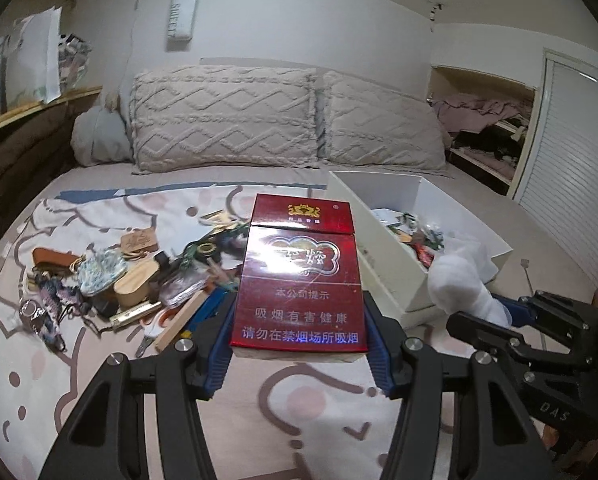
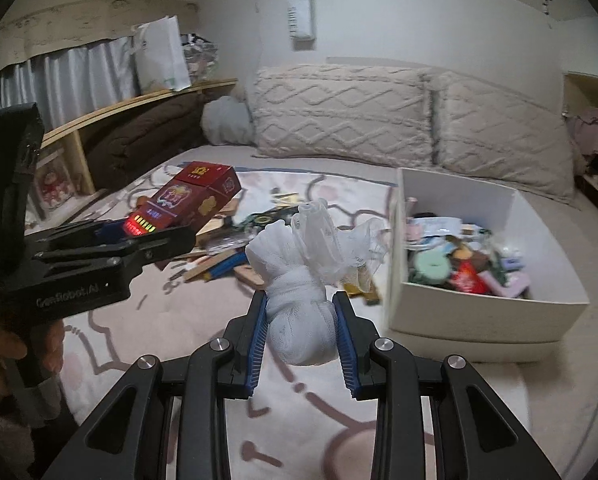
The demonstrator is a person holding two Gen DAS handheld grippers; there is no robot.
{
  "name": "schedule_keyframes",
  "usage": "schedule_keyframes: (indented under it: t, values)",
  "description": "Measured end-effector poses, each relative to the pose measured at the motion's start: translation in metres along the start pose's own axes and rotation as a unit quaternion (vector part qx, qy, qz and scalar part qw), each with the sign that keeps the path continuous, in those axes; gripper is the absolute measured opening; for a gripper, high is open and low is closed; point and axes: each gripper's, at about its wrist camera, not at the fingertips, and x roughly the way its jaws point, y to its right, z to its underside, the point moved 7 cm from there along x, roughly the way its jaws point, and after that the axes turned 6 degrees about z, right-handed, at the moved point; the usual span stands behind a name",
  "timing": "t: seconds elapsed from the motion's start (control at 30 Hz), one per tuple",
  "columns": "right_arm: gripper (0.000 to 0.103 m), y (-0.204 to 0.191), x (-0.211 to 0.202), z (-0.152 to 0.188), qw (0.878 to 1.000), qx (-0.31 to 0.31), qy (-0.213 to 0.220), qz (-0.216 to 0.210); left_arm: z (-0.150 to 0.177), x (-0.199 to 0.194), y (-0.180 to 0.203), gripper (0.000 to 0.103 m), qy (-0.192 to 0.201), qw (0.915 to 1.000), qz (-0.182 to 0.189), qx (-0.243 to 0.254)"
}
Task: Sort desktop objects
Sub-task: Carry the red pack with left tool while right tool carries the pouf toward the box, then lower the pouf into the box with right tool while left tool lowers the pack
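My left gripper (image 1: 299, 344) is shut on a red cigarette pack (image 1: 301, 280), held flat above the bed; the same pack (image 2: 195, 198) shows at the left of the right wrist view. My right gripper (image 2: 301, 332) is shut on a white mesh pouch (image 2: 299, 304) with a loose gauzy top; in the left wrist view the pouch (image 1: 459, 276) hangs at the right beside the box. A white open box (image 2: 487, 316), partly filled with several small items, stands on the bed to the right. A pile of loose small objects (image 1: 119, 280) lies on the patterned sheet (image 1: 299, 408) to the left.
Two knitted pillows (image 1: 227, 120) lean against the headboard wall behind the pile and box. A wooden shelf (image 2: 147, 100) with a brown blanket beneath runs along the left. A slatted door (image 1: 571, 140) and open cubby lie to the right. A person's hand (image 2: 3, 352) grips the left tool.
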Motion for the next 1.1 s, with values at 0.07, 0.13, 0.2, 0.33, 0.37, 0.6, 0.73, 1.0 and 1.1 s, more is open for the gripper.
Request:
schedule_keyframes:
  t: [0.07,0.13,0.2,0.33,0.37,0.6,0.73,1.0,1.1]
  values:
    - [0.033,0.012,-0.005,-0.003,1.0,0.005,0.001,0.007,-0.005,0.003,0.014,0.057,-0.002,0.9999,0.0,0.013]
    - [0.033,0.026,-0.013,-0.008,1.0,0.009,0.006,0.014,-0.009,0.007,0.026,0.057,-0.005,0.9998,0.004,0.021]
    - [0.033,0.039,-0.02,-0.009,1.0,0.016,0.011,0.018,-0.014,0.009,0.037,0.057,-0.007,0.9996,0.006,0.026]
    - [0.033,0.069,-0.028,-0.018,0.999,0.031,0.02,0.028,-0.033,0.012,0.06,0.057,0.008,0.9994,0.007,0.034]
    - [0.033,0.074,-0.029,-0.02,0.999,0.034,0.021,0.03,-0.037,0.014,0.066,0.057,0.01,0.9993,0.009,0.036]
    - [0.033,0.122,-0.035,-0.035,0.997,0.054,0.02,0.05,-0.067,0.033,0.1,0.057,0.01,0.9987,0.028,0.042]
    - [0.033,0.148,-0.035,-0.045,0.996,0.062,0.018,0.062,-0.086,0.045,0.116,0.057,0.016,0.9982,0.034,0.047]
    - [0.033,0.183,-0.028,-0.067,0.995,0.064,0.014,0.072,-0.119,0.067,0.133,0.057,0.021,0.9976,0.044,0.049]
    - [0.033,0.195,-0.023,-0.075,0.995,0.063,0.009,0.071,-0.132,0.075,0.137,0.057,0.018,0.9971,0.042,0.06]
